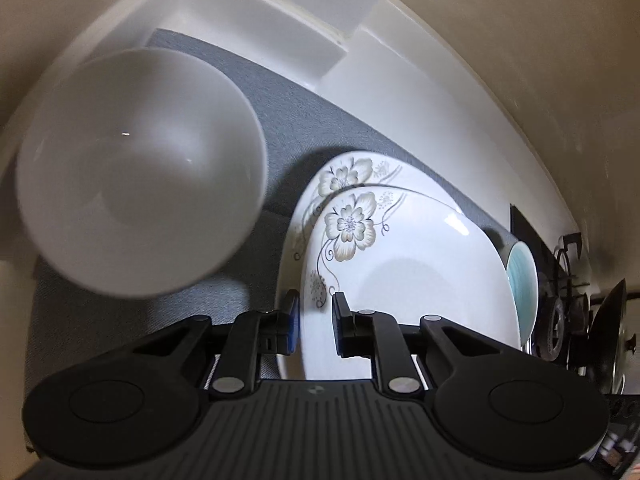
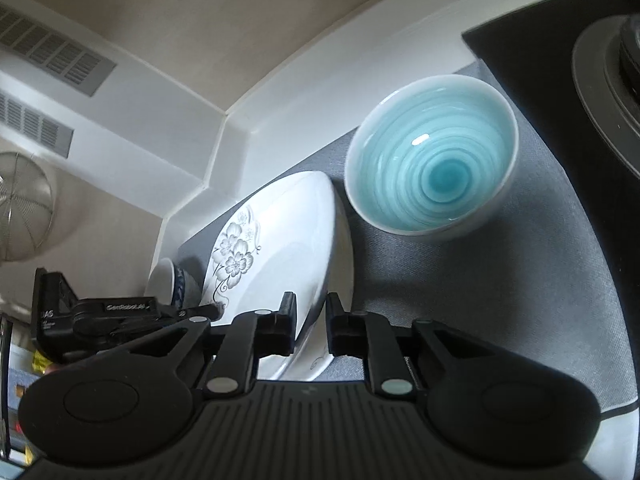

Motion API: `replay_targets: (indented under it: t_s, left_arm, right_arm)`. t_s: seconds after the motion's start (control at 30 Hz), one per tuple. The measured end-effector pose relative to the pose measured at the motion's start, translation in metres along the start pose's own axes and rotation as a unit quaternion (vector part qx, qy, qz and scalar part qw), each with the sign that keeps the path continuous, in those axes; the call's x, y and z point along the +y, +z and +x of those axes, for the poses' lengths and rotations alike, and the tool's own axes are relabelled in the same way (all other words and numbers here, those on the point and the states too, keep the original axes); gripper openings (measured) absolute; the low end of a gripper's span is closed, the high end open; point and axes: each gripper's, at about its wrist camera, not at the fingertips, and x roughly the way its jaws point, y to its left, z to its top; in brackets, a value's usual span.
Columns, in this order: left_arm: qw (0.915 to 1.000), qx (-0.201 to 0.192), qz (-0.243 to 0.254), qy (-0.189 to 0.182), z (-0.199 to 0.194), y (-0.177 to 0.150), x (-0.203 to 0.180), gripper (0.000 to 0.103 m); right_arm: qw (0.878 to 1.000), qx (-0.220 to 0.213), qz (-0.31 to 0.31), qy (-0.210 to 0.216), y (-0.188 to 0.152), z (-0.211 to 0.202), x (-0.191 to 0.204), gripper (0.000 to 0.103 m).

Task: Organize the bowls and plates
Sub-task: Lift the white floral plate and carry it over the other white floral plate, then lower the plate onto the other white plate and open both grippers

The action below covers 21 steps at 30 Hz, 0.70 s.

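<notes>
Two white plates with grey flowers lie one over the other on the grey mat (image 1: 320, 120). My left gripper (image 1: 316, 312) is shut on the near rim of the upper plate (image 1: 420, 272); the lower plate (image 1: 344, 172) shows beyond and to the left of it. My right gripper (image 2: 311, 312) is shut on the opposite rim of the same plate (image 2: 272, 248), with the left gripper (image 2: 212, 311) visible across it. A plain white bowl (image 1: 140, 172) stands to the left. A teal spiral bowl (image 2: 432, 156) stands on the mat (image 2: 500, 280) to the right.
A bowl with a blue pattern outside (image 2: 178, 284) peeks from behind the plate. A black stove with a pan (image 2: 600, 80) borders the mat on the right, also seen as the burner (image 1: 560, 312). A white ledge (image 1: 400, 60) and wall close the back. A wire strainer (image 2: 24, 208) hangs at left.
</notes>
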Motion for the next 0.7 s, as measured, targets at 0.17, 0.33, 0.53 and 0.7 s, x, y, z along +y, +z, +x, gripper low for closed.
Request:
replay_targets:
  t_s: [0.17,0.33,0.53,0.7]
  left_arm:
    - [0.9998,-0.019,-0.006,0.008,-0.023,-0.010,-0.001,0.018]
    - [0.9996,-0.026,-0.011,0.005,-0.043,-0.032,-0.005,0.018]
    - [0.9991,-0.006,-0.041,0.010,-0.035,-0.057,0.001,0.018]
    - [0.9985,-0.004,-0.055,0.002,-0.028,-0.070,0.006,0.019]
  right_arm:
    - [1.000,0.008,0.014,0.002,0.001,0.006,-0.009,0.008]
    - [1.000,0.009,0.003,-0.004,0.004,0.012,-0.007,0.008]
    - [1.000,0.022,0.011,-0.014,0.004,0.020,-0.016,0.007]
    - [1.000,0.026,0.010,-0.013,0.002,0.020,-0.018,0.007]
